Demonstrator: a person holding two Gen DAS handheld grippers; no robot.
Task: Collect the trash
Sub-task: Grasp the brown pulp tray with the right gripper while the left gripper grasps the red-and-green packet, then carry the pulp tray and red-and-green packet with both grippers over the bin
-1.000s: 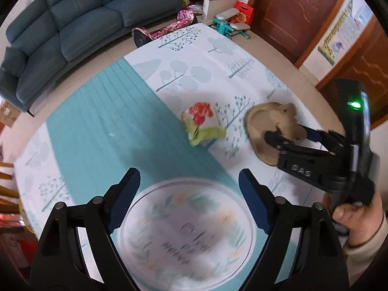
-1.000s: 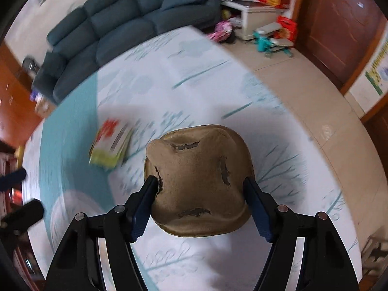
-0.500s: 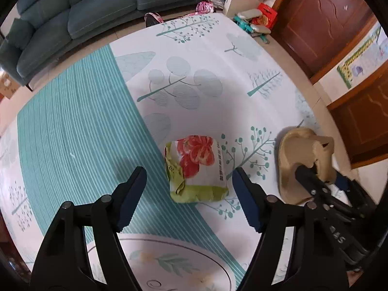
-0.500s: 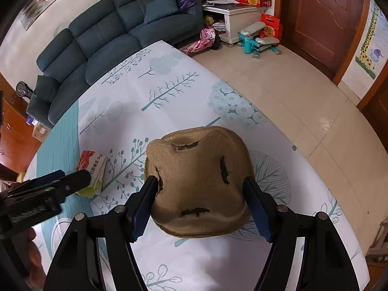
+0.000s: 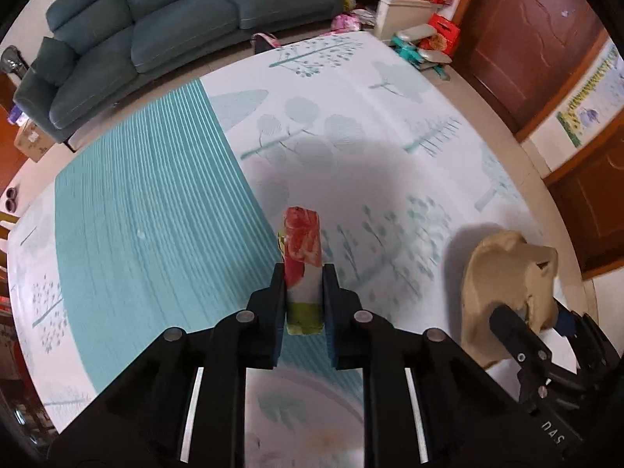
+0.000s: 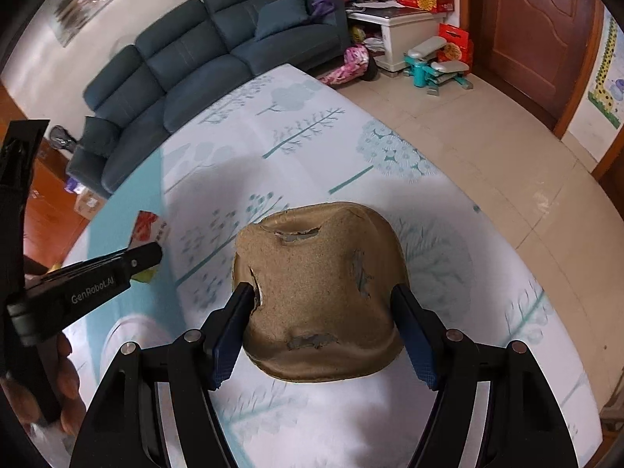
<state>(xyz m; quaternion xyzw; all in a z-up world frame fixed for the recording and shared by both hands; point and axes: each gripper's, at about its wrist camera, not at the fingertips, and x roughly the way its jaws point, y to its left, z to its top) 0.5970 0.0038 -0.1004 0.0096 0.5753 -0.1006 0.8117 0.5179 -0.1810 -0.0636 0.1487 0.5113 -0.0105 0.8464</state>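
My left gripper [image 5: 303, 273] is shut on a crumpled red, white and green wrapper [image 5: 302, 249], squeezed upright between its pads above the patterned mat. The wrapper also shows at the left of the right wrist view [image 6: 148, 226], beside the left gripper [image 6: 150, 255]. My right gripper [image 6: 323, 296] is shut on a torn brown pulp bowl [image 6: 319, 296], held upside down between its pads. In the left wrist view the bowl [image 5: 503, 280] and the right gripper behind it sit at the lower right.
A white and teal play mat [image 5: 351, 124] covers the floor. A dark blue sofa [image 5: 156, 19] stands behind it. A white cabinet [image 6: 394, 31], toys and a red box sit by the wooden door [image 6: 534, 31]. Bare tile floor [image 6: 487, 148] lies to the right.
My left gripper moved forward onto the wrapper and closed on it, squeezing it narrow and upright. My right gripper kept hold of the bowl and stayed nearly still.
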